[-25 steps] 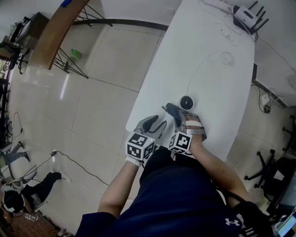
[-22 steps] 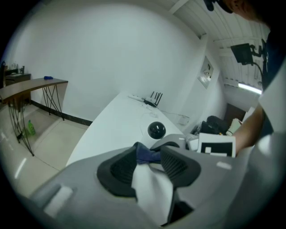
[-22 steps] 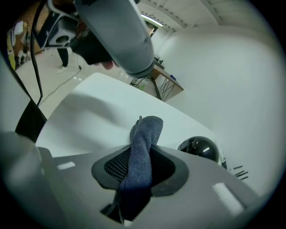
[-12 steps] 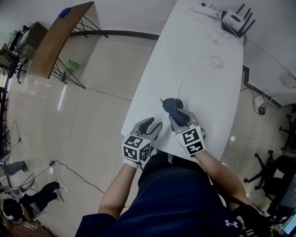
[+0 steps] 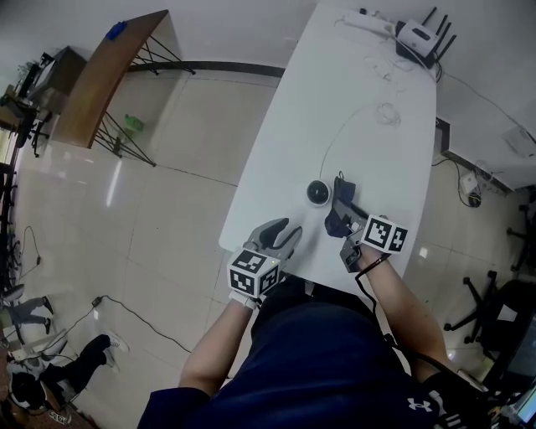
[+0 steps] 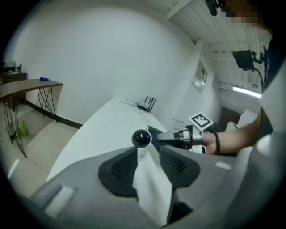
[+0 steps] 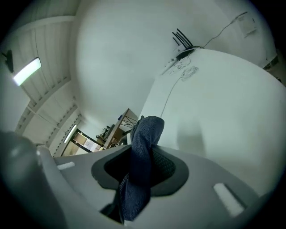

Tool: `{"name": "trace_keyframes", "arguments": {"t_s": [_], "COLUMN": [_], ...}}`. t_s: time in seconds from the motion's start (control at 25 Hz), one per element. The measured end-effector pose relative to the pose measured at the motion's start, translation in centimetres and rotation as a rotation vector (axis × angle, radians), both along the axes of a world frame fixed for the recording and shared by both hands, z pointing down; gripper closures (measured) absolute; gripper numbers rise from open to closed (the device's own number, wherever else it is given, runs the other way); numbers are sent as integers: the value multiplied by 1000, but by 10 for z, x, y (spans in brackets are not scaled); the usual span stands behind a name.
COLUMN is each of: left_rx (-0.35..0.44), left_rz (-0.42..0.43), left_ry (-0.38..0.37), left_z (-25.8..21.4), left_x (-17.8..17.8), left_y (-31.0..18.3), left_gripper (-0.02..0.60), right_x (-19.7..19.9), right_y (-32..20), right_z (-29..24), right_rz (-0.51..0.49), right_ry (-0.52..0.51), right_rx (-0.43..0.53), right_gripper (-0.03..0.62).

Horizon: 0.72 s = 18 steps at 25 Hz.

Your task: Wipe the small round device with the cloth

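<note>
The small round device (image 5: 318, 193), black-topped on a white base, stands near the front edge of the white table (image 5: 368, 75). In the left gripper view the device (image 6: 141, 138) sits just ahead of the fingertips. My left gripper (image 5: 283, 231) (image 6: 147, 153) is a little short of it; its jaws are closing with nothing between them. My right gripper (image 5: 346, 219) (image 7: 143, 156) is shut on a dark blue cloth (image 5: 338, 198) (image 7: 147, 129). The cloth hangs just right of the device, and I cannot tell whether they touch.
A thin white cable (image 5: 345, 127) runs from the device up the table to a router (image 5: 416, 35) and a power strip (image 5: 364, 17) at the far end. A wooden side table (image 5: 105, 71) stands on the tiled floor at left. The table's rounded front edge (image 5: 251, 250) is right under my grippers.
Half a second ago the cloth lay over the device. My right gripper has swung to the right with the cloth, and the device is uncovered. The left gripper has barely moved.
</note>
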<state>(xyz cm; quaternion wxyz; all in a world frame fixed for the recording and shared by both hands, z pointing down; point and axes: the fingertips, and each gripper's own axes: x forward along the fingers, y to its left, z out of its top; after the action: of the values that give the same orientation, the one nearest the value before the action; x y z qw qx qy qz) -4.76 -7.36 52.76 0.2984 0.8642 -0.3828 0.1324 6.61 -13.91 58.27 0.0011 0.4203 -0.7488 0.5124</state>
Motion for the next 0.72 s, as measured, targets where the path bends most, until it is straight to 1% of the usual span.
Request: {"name": "trace_keyframes", "arguments": {"t_s": [0.08,0.12,0.2,0.24,0.28,0.36,0.4,0.44,0.48,0.6,0.68,0.72], "left_rx": [-4,-6,-17,-31,-52,-107,-131,-149,-163,-194,-215,-224], "left_rz": [-4,-5,-4,-1,5,24,38,57,82,183,229,236], "left_ry": [41,76,186,264,359,566,650,708,740,787,806,803], "left_z": [-5,-9,-21,-29,-37,-56,-64,-72,-80,-102,-106,-104], "left_x": [1,2,8,12,16,24,27,30,34,48,55,56], "left_y": [-1,-3,-8,-10,-12,-16,-17,-17,-16,-6,-1,1], "left_gripper": [434,434,428,413,396,370,368,365,360,337,336,346], "right_x": [-6,-10,-19,-25,-30,-37,-40,-44,-48,-59,-64,-65], "right_y": [5,7,12,16,22,34,40,47,54,74,82,84], "right_z": [-16,-27,-56,-73,-89,-115,-125,-132,-136,-139,-140,-140], "right_rz": [-35,-64,-141,-189,-239,-335,-379,-421,-464,-593,-646,-660], "right_ry": [-53,-87,-186,-251,-320,-441,-478,-491,-483,-409,-364,-344], "right_rx": [43,74,140,173,203,256,278,296,311,346,364,370], "right_gripper": [471,471,471,471,471,471,471,471,471,471,471,471]}}
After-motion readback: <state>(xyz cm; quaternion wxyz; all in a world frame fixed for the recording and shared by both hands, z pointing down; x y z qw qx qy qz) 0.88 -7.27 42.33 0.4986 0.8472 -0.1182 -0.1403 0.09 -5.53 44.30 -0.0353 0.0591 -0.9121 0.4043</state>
